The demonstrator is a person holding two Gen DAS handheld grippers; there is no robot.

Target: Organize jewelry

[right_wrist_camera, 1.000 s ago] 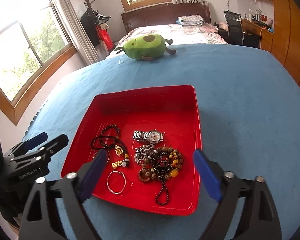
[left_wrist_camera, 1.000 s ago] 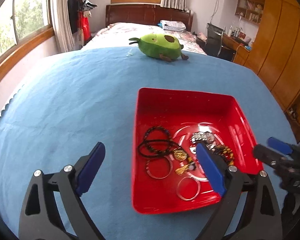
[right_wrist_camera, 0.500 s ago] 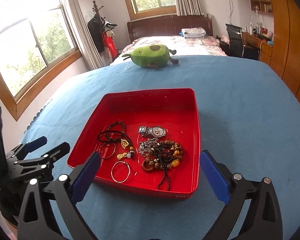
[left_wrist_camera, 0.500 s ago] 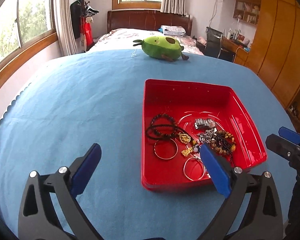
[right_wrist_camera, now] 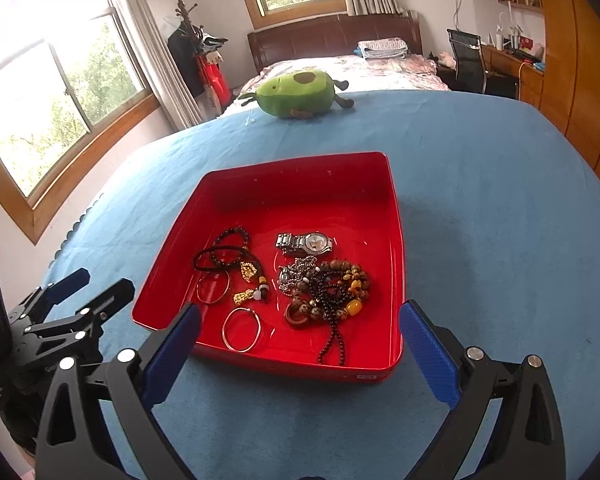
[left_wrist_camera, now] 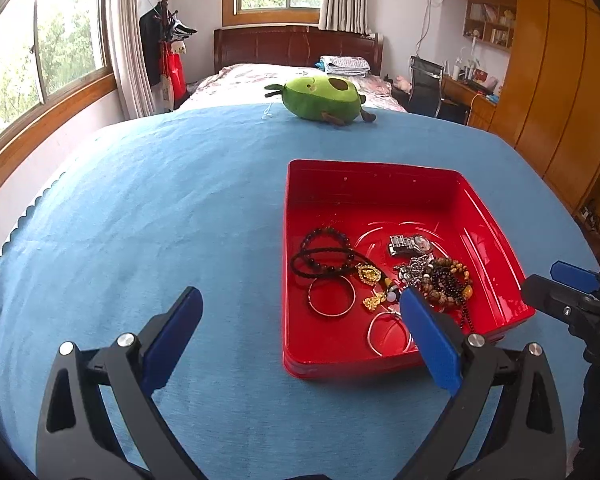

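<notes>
A red tray (left_wrist_camera: pixel 380 184) (right_wrist_camera: pixel 300 176) sits on the blue cloth and holds jewelry: a silver watch (right_wrist_camera: pixel 305 243) (left_wrist_camera: pixel 410 245), black bead bracelets (right_wrist_camera: pixel 224 254) (left_wrist_camera: pixel 324 258), silver bangles (right_wrist_camera: pixel 242 329) (left_wrist_camera: pixel 332 300), gold pendants (right_wrist_camera: pixel 247 296) and a pile of brown bead strands (right_wrist_camera: pixel 332 290) (left_wrist_camera: pixel 446 280). My left gripper (left_wrist_camera: pixel 300 332) is open and empty, above the cloth at the tray's near left corner. My right gripper (right_wrist_camera: pixel 300 340) is open and empty, in front of the tray's near edge. Each gripper shows in the other's view: the right gripper (left_wrist_camera: pixel 572 300), the left gripper (right_wrist_camera: pixel 72 308).
A green avocado plush toy (left_wrist_camera: pixel 320 98) (right_wrist_camera: pixel 298 94) lies at the table's far edge. The blue cloth (left_wrist_camera: pixel 160 208) covers the table. A bed, windows, a desk with a chair and wooden wardrobes stand beyond.
Both grippers have pulled back and risen away from the tray, so more of the table shows. Both stay open. The jewelry has not moved.
</notes>
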